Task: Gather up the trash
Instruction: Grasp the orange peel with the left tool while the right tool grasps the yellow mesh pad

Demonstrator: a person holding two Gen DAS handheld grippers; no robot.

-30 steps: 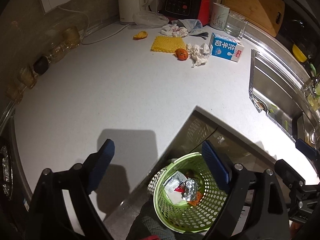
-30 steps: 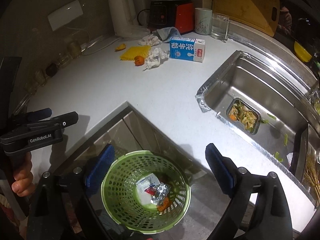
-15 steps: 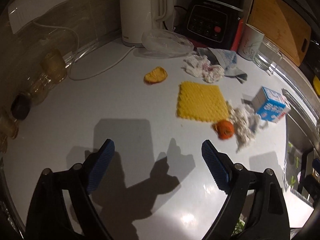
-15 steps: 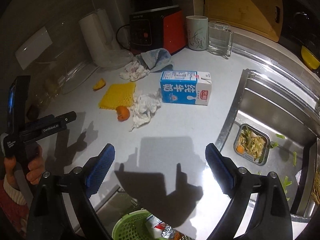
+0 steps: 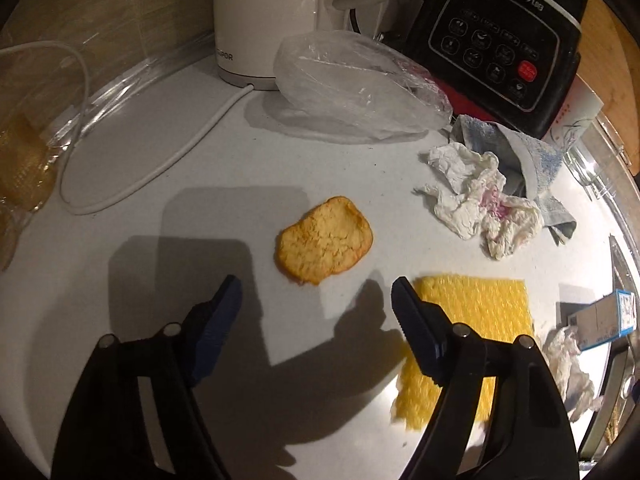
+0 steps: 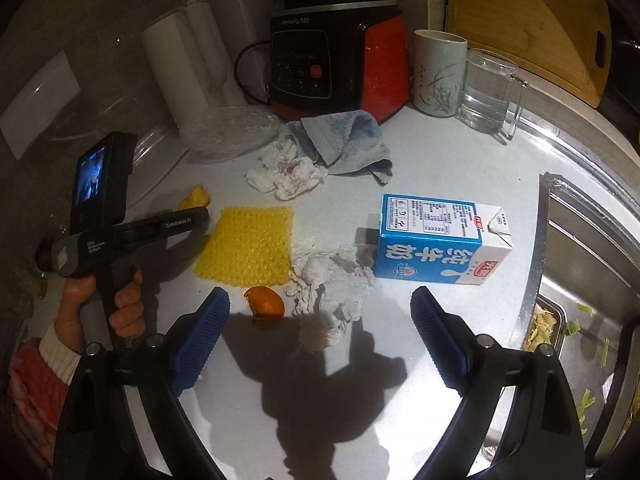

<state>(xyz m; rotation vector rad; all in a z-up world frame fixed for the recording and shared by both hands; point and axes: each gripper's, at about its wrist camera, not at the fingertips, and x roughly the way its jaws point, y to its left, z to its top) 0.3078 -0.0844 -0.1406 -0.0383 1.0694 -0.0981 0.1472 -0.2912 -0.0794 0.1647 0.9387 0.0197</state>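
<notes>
An orange peel piece lies on the white counter just ahead of my open, empty left gripper; it also shows in the right wrist view. A crumpled tissue and a small orange scrap lie just ahead of my open, empty right gripper. A blue milk carton lies on its side to the right. A stained tissue and a clear plastic bag lie farther back. The left gripper shows in the right wrist view, at left.
A yellow dishcloth lies between the scraps. A white kettle with its cord, a black and red appliance, a blue towel, a mug and a glass stand at the back. The sink lies right.
Both grippers have moved forward from above the green trash basket to over the counter, close to the scraps. The basket is out of view now.
</notes>
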